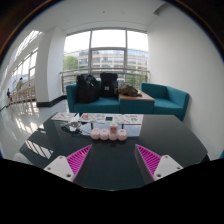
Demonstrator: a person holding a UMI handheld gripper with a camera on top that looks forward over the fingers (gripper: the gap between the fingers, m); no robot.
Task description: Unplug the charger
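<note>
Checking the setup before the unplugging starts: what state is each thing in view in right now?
gripper: open, fingers apart, nothing between them.
dark table: bearing papers and small items beyond the fingers.
papers: lying flat on the table.
teal sofa: bearing dark bags.
charger: cannot be made out.

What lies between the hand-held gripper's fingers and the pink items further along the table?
In the gripper view, only bare dark tabletop separates the open hand-held gripper from the row of pink items; papers lie beyond them.
</note>
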